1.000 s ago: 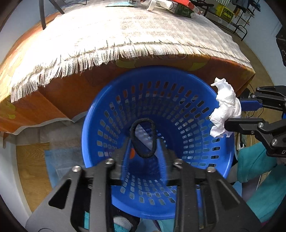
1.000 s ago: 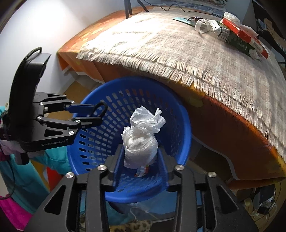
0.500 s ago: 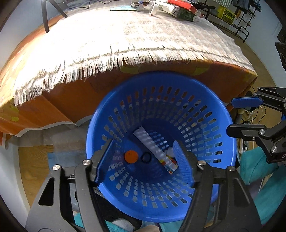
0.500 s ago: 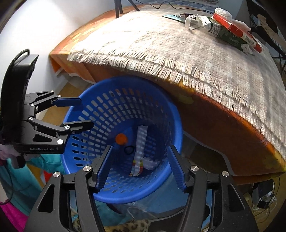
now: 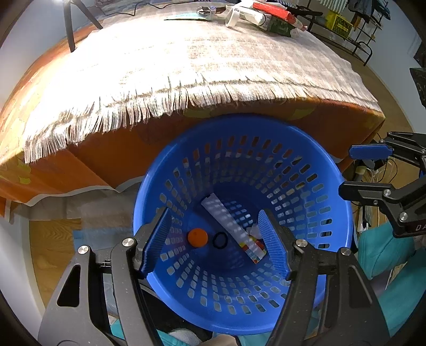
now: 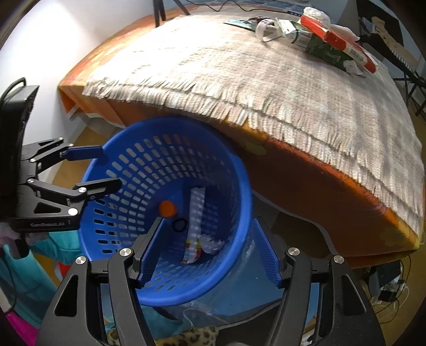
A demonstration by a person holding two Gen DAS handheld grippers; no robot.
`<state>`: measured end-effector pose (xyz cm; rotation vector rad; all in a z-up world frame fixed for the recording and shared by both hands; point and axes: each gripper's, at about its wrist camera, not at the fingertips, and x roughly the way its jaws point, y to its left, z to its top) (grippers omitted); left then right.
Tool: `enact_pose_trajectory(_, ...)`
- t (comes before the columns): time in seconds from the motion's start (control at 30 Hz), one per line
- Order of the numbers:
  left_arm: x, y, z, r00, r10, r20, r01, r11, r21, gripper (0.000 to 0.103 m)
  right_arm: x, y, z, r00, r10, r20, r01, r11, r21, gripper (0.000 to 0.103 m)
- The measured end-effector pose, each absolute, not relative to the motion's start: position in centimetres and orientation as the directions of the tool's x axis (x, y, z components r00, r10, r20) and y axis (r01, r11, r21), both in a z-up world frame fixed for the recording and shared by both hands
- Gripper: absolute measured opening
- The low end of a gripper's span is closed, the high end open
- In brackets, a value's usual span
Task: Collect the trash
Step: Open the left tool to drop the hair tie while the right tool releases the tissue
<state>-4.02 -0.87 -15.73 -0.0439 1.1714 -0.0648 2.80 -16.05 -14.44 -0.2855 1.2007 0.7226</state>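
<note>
The blue basket (image 5: 327,170) stands on the floor against the front of the table, its rim tucked under the fringe of the grey cloth (image 5: 202,61). In its bottom lie the pieces of trash: an orange cap (image 5: 197,237), a small black ring (image 5: 220,239) just beside it, a long flat wrapper (image 5: 226,221) with coloured print at one end, and a crumpled white tissue (image 6: 211,244) next to that end.

Both grippers hang over the basket's mouth, pointing steeply down. The left gripper (image 5: 214,239) has just been opening; its fingers are spread and nothing is between them. The right gripper (image 6: 206,248) has also just been opening – its fingers stand apart and empty.

More trash lies at the far end of the table – a red carton (image 6: 338,37), a green packet (image 6: 319,49), a white strip (image 6: 266,29) and a flat teal packet (image 6: 241,22). Under the grey cloth an orange tablecloth (image 5: 66,170) hangs down. A tripod leg (image 5: 69,29) stands at the table's far left, with a black cable near it. Teal fabric (image 6: 56,247) lies beside the basket, near the grippers.
</note>
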Motion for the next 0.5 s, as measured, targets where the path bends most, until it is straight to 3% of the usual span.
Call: enact_pose_trajectory(0.5, -0.5, -0.7, -11.9, 0.449, -0.088, -0.889, 0.03, 0.996, -0.083, 0.076, 7.1, -18.9, -11.4, 0.255, 0.384, -0.888, -0.532, 0.822, 0.203, 0.065)
